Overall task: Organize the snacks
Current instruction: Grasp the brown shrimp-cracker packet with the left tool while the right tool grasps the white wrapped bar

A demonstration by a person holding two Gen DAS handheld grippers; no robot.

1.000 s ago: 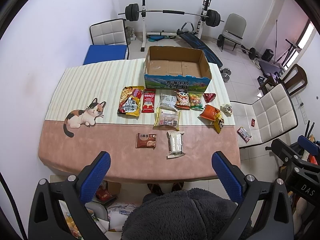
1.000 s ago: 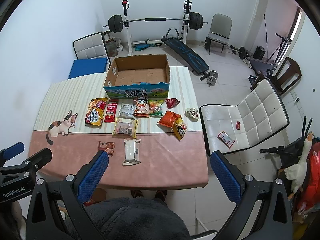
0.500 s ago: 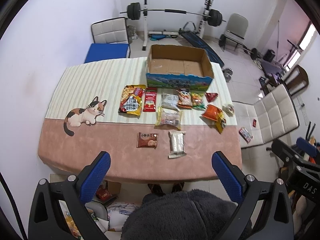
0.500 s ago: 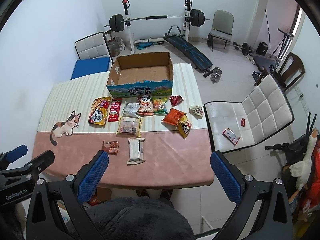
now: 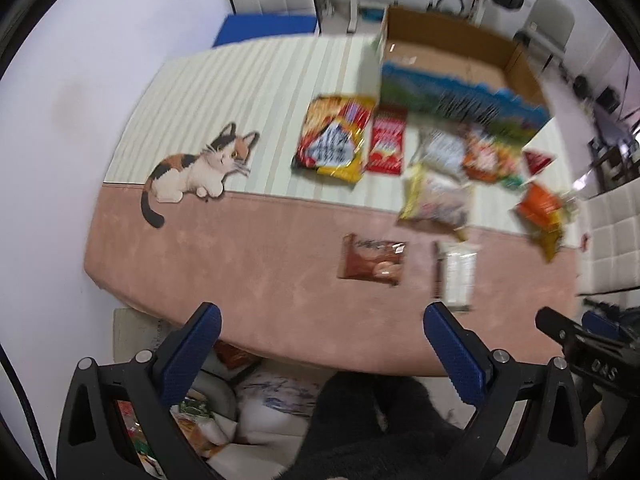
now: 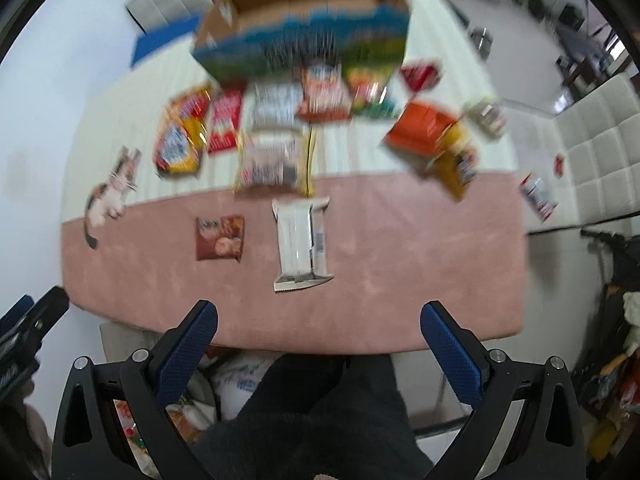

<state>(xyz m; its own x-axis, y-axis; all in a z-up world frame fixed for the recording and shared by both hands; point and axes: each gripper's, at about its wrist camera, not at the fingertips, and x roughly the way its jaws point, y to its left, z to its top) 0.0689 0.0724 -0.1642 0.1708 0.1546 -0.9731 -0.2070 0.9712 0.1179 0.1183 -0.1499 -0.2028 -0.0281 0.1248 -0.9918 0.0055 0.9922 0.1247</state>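
Note:
Several snack packets lie on the table in front of an open cardboard box. Nearest are a brown packet and a white packet. Behind them lie a yellow-red bag, a red packet and an orange bag. My left gripper is open and empty, above the near table edge. My right gripper is open and empty, just short of the white packet. Both views are blurred.
The table has a pink and striped cloth with a cat picture. A white padded chair stands at the right with a small packet on its seat. Bags lie on the floor under the near edge.
Both grippers have moved down and forward toward the table; the snacks and box now look much larger. The jaws stay open. Nothing on the table has moved.

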